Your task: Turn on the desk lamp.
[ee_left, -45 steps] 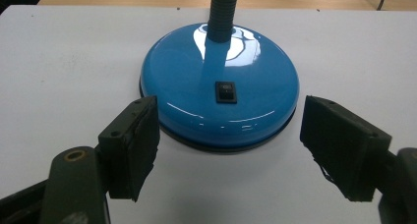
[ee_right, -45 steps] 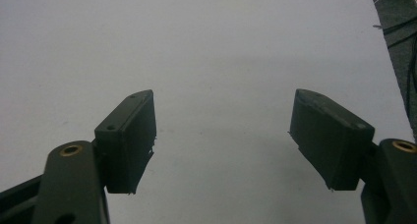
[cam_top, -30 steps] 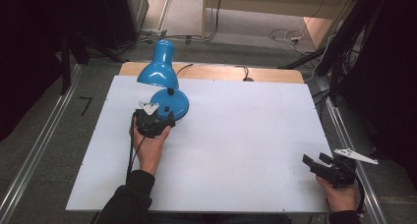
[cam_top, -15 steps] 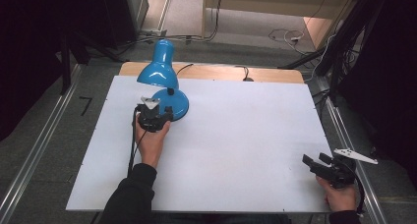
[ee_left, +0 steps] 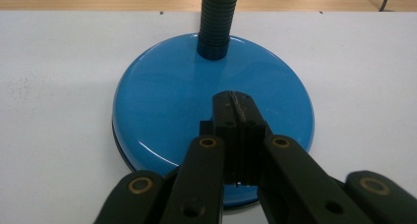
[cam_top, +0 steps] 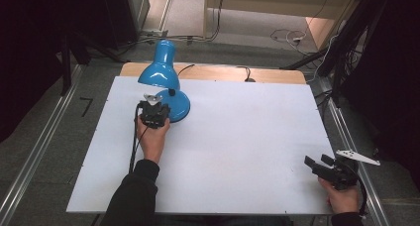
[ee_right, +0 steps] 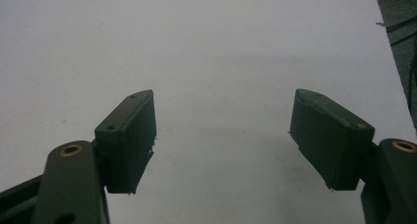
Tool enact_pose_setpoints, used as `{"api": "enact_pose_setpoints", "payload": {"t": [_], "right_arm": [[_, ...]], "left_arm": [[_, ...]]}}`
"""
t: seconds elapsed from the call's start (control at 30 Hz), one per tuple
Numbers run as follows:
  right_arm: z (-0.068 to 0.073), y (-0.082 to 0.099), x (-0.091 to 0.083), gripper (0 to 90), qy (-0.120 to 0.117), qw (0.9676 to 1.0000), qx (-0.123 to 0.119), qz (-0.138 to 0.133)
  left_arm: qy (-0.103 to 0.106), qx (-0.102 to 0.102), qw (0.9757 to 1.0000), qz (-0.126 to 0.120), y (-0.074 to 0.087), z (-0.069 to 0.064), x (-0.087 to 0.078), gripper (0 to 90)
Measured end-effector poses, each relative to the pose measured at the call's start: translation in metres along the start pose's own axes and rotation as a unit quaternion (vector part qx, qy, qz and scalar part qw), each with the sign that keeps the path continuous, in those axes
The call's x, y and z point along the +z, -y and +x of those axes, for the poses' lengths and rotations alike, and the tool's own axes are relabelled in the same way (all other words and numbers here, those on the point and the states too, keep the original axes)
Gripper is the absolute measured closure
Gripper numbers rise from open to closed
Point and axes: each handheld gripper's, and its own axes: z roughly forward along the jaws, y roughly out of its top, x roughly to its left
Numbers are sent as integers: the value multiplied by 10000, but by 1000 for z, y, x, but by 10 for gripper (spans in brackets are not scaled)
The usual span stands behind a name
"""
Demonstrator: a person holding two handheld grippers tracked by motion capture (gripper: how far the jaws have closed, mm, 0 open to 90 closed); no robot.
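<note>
A blue desk lamp point(cam_top: 159, 75) stands at the back left of the white tabletop point(cam_top: 237, 137), its round base point(ee_left: 162, 101) carrying a black ribbed neck point(ee_left: 216, 17). My left gripper point(cam_top: 154, 113) is at the near edge of that base. In the left gripper view its jaws are pressed together with nothing between them, and their tips point(ee_left: 237, 111) lie over the blue base. My right gripper point(cam_top: 319, 165) is near the table's front right corner, jaws wide apart over bare white surface point(ee_right: 221, 130), holding nothing.
A wooden strip point(cam_top: 223, 73) runs along the table's back edge, with black cables point(cam_top: 247, 73) trailing over it. Metal rails point(cam_top: 39, 151) flank the table on the floor at both sides. Dark equipment stands at the far left and right.
My left hand has moved slightly forward, bringing the shut gripper onto the lamp base. The right gripper has stayed where it was.
</note>
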Motion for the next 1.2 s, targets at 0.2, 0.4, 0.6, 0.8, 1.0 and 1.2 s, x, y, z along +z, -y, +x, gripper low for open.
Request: {"api": "enact_pose_setpoints", "payload": {"t": [0.2,0.4,0.6,0.8,1.0,1.2], "right_arm": [[0,0,0,241,1,10000,1,9],[0,0,0,241,5,10000,8,1],[0,0,1,241,-2,10000,7,9],[0,0,1,241,-1,10000,6,12],[0,0,1,240,-7,10000,8,14],[0,0,1,241,-10,10000,9,22]], "left_arm": [[-5,-23,10000,23,0,1,5,900],[-10,-39,10000,62,0,3,8,900],[-12,-58,9999,82,1,3,9,900],[-21,-41,9999,101,1,3,10,900],[7,71,9999,82,2,-1,11,900],[-53,206,9997,88,2,-4,11,900]]}}
